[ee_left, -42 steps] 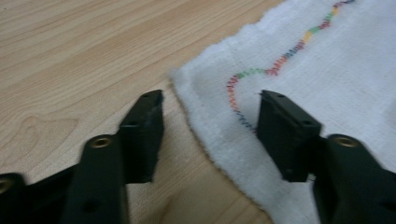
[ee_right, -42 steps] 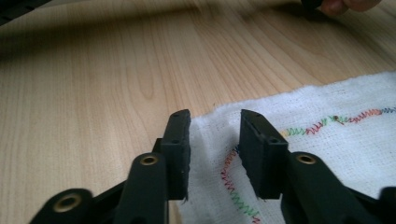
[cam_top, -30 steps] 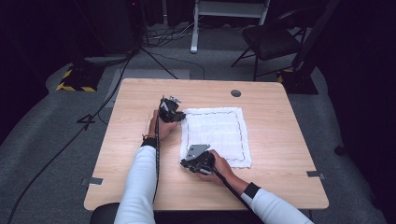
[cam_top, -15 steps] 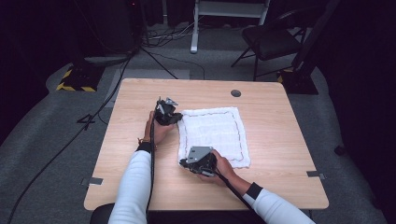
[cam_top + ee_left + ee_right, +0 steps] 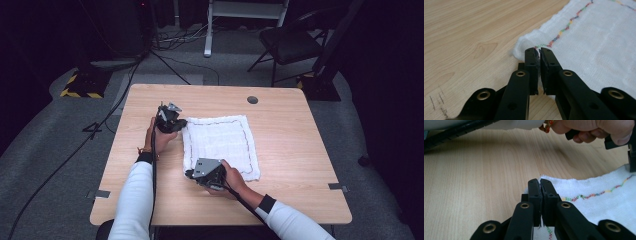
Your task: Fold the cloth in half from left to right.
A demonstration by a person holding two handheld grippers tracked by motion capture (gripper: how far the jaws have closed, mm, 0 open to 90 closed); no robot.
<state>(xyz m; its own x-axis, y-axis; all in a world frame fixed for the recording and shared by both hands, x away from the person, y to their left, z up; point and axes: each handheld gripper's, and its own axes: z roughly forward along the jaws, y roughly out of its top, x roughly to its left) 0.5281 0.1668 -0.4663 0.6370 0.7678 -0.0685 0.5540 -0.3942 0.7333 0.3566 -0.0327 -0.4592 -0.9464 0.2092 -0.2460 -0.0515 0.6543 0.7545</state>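
While the white cloth (image 5: 221,146) lies spread flat at the centre of the high view, its border stitched in a many-coloured zigzag, both of its left-hand corners are now pinched. The left gripper (image 5: 175,124) sits at the cloth's upper left corner, and in the left gripper view its jaws are pressed together on that corner of the cloth (image 5: 584,42); they have just been closing, with the fabric edge caught between them. The right gripper (image 5: 192,174) is at the lower left corner, and in the right gripper view its jaws too are clamped tight on the hem of the cloth (image 5: 599,197). Compared with a second ago the left gripper has drawn a little toward the left of the frame and the corners look slightly raised, which suggests the grasp is finished and a lift or fold across the wooden table (image 5: 295,120) comes next. Beyond the table, a chair (image 5: 287,42) stands at the upper right and cables trail over the grey floor. No brand, label or readable writing appears; faint pen scratches mark the tabletop at the lower left of the left gripper view.
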